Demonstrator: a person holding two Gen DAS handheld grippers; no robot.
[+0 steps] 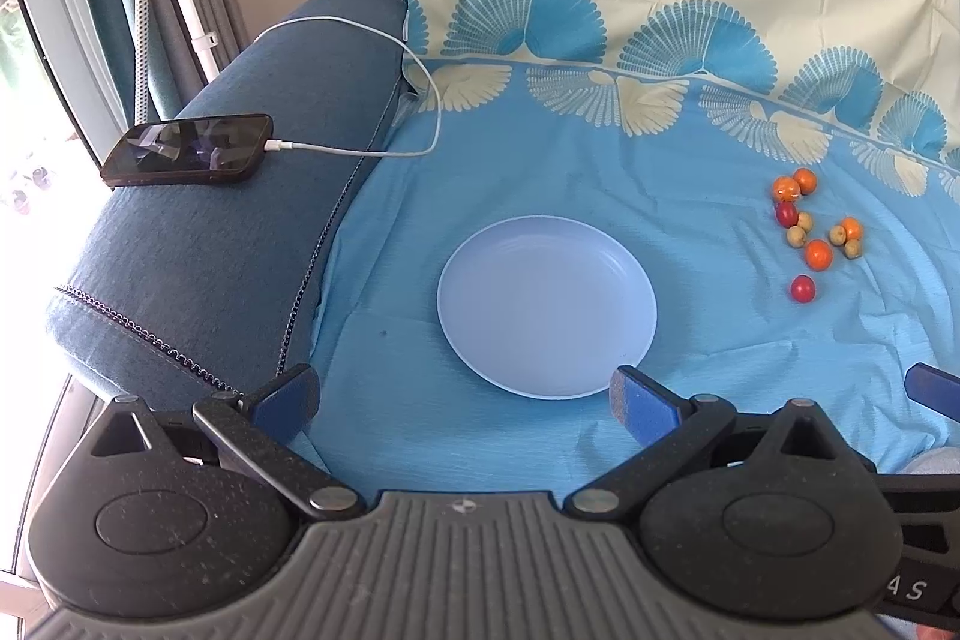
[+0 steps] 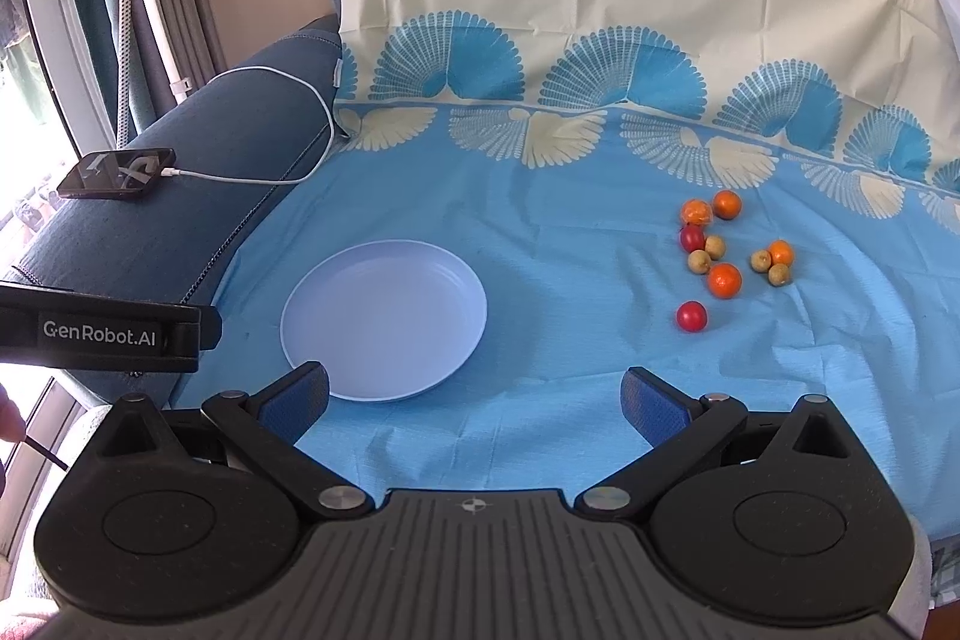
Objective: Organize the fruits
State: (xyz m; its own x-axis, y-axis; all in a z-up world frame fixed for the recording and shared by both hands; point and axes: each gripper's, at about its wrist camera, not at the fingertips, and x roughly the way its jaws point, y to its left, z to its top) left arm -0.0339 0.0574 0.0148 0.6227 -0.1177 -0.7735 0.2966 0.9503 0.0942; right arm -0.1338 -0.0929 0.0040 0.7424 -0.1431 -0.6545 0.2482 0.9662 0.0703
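Currently, both pairs of tongs hover spread wide and empty above a sofa seat covered by a light blue cloth [image 2: 540, 400]. Between the fingers of the left tongs [image 1: 465, 397] lies a pale, round plate [image 1: 546, 307], empty, flat on the cloth. The right tongs [image 2: 474, 400] sit just right of the plate, whose near rim touches their left finger in this view.

The fruits [image 2: 729, 253] lie loose on the cloth, well apart from the plate, to its right. I count 4 orange ones, 2 red ones and 4 small tan ones, 10 in all. 1 red fruit [image 2: 692, 316] sits alone, nearest the tongs. 1 orange fruit [image 2: 725, 279] lies just behind it, touching or nearly touching a tan one.

Judging by looks, these fruits are small, light, smooth and round, so they will probably roll on the soft, wrinkled cloth and could slip from the pads. A gentle pinch across the widest middle, from above, seems best. The lone red fruit offers the clearest approach. Those in clusters risk nudging neighbours.

A phone [image 1: 187, 150] on a white cable rests on the sofa arm, left.
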